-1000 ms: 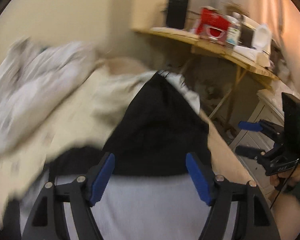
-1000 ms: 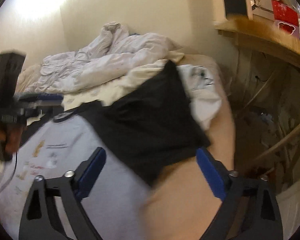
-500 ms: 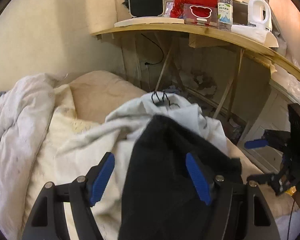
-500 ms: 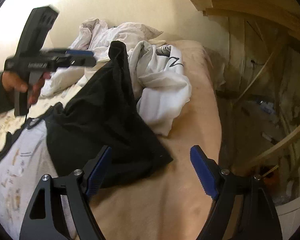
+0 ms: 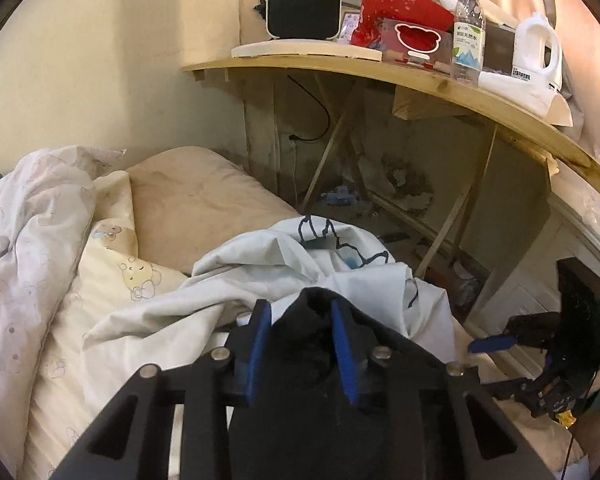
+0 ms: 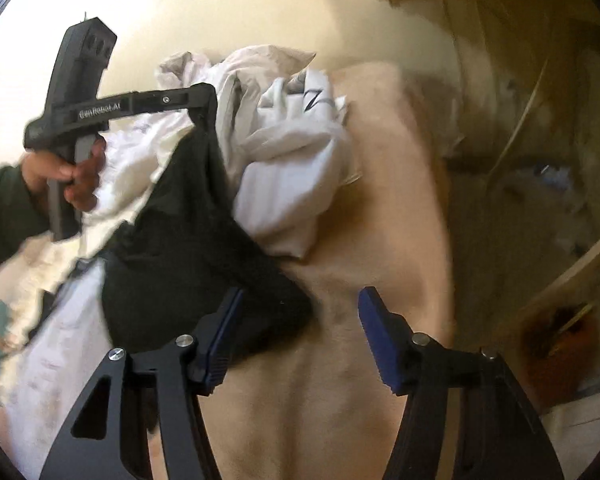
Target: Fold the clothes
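A black garment lies on the beige bed. My left gripper is closing on a bunched corner of it, and its blue pads press the cloth. In the right wrist view that corner hangs raised from the left gripper, held by a hand in a dark green sleeve. The black garment drapes down to its lower corner, which lies between the fingers of my right gripper. Those jaws are closing but stand apart from the cloth. A crumpled white garment sits behind. A pale printed shirt lies underneath.
A rumpled white quilt fills the left of the bed. A wooden folding table stands beyond the bed's end with a water bottle, a red box and a white jug. The floor under it is littered.
My left gripper swung toward the garment's far corner, then narrowed its jaws onto it and raised it. My right gripper dropped toward the lower corner and its jaws narrowed.
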`<state>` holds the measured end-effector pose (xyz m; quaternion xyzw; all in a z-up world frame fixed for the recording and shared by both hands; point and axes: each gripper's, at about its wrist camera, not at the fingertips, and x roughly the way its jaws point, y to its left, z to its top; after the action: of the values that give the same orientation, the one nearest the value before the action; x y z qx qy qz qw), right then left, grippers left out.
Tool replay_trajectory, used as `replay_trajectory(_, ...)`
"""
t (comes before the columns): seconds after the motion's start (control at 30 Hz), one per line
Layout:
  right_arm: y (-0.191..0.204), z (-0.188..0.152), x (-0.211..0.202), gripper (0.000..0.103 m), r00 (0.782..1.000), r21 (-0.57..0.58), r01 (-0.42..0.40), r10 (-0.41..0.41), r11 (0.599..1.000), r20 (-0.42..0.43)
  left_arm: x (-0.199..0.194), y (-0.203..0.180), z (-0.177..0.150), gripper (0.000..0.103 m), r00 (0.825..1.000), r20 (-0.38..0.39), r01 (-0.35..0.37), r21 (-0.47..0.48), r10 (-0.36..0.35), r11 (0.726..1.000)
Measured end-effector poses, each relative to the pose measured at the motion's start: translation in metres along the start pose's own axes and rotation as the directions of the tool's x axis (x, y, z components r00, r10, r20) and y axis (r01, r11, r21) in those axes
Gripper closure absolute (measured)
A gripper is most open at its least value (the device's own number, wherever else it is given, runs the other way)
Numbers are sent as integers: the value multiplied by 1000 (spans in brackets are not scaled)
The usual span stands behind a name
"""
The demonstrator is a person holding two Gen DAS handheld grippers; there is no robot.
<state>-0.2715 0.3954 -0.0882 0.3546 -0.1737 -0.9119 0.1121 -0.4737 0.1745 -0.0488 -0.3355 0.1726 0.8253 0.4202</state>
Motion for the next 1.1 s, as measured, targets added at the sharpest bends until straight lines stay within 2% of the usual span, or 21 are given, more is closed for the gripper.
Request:
replay_trajectory(0.03,3,0,1,42,1000,-10,-16,16,1000,1,1,-1,2,81,1000,1,-7,4,7,1000)
replay_trajectory(0.07,9,1,1,45,1000,-30,-25,25,999,-4,1,-2,3,91,1000,1,-14,9,14,1000)
replay_trajectory(0.13,16,1,7,56,1000,-57,-6,4,998,-30,5,-3,6,99,1000,-10,-22,22,22,1000)
replay_trajectory(0.2,15,-1,12,95,998,-51,22,-25,998,-50,7,-2,8,100,999,-29,-22,14,23,1000)
replay_trajectory(0.33,20,0,-2,97,998,-43,57,-58,997,-13,1,2,16,101,999,-34,-42,-25,41,999)
replay_trajectory(0.47,45,8,-23,97,995,-95,94,-92,991,27,-12,1,23,101,998,-40,-54,-16,54,998)
replay_trajectory(0.63,62,16,-35,97,995,-114,101,-99,988,25,-46,2,26,101,995,-32,-92,3,92,996)
replay_trajectory(0.77,70,25,-57,97,995,-135,96,-89,986,55,-79,1,23,101,995,13,-98,6,98,995)
replay_trajectory(0.9,100,32,-76,97,996,-234,87,-77,968,52,-113,1,11,101,992,50,-117,-8,117,993)
replay_trajectory(1.1,132,17,-77,97,998,-341,59,-64,938,-5,-162,-4,-30,101,989,71,-129,-43,131,991)
